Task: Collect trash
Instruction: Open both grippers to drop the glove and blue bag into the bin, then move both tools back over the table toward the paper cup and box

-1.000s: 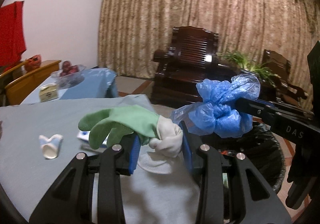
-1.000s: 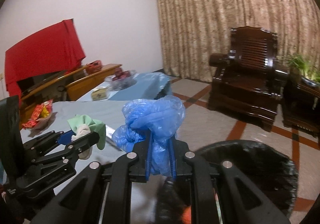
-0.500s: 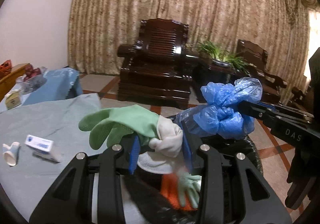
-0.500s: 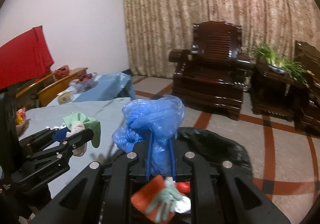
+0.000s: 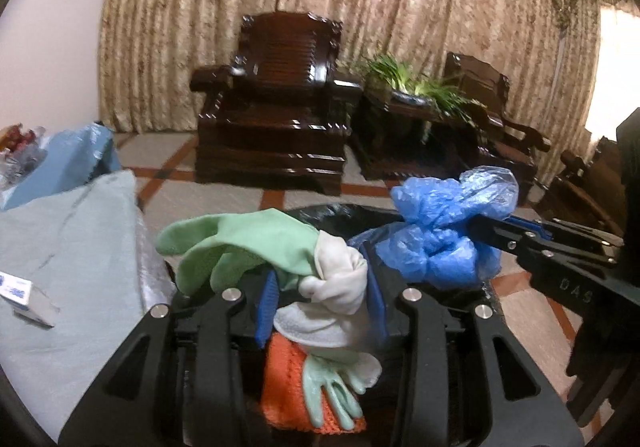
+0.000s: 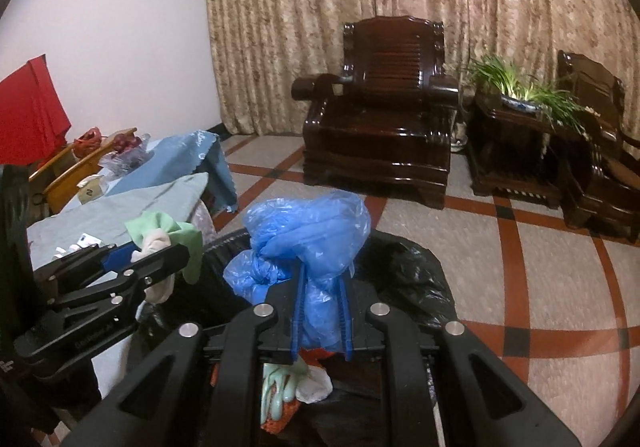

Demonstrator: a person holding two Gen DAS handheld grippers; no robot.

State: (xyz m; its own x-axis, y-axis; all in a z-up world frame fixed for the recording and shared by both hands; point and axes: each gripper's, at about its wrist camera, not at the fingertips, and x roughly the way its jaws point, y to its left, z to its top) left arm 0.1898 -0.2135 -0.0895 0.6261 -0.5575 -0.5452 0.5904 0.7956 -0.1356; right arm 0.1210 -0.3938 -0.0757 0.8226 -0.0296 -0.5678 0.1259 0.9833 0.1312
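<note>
Left wrist view: The left claw (image 5: 320,289) hangs over the open black trash bag (image 5: 340,212), a green-and-white glove (image 5: 256,243) bunched between its blue pads. Its jaws have just been opening, yet the glove sits between them, the white cuff against the right pad and not yet falling. A second ago this claw looked out over the grey-blue surface (image 5: 80,247); now the surface has slid off to the left and the bag fills the near ground, an orange cloth and a pale green glove (image 5: 326,391) already lying inside. To the right, the right claw (image 5: 486,227) carries a crumpled blue plastic bag (image 5: 448,231) above the bag's far rim. A small white box (image 5: 24,297) waits on the surface at far left.

Right wrist view: The right claw (image 6: 322,307) is clenched tight on the blue plastic bag (image 6: 308,239), which billows above its pads. The black trash bag (image 6: 404,267), earlier a sliver at the lower edge, now spreads directly below and beyond the claw. At left, the left claw (image 6: 156,259) holds the green glove (image 6: 168,235) over the bag's near-left rim.

Both loads appear to be in place for dropping; the left looks to be letting go first, with more litter left on the surface.
</note>
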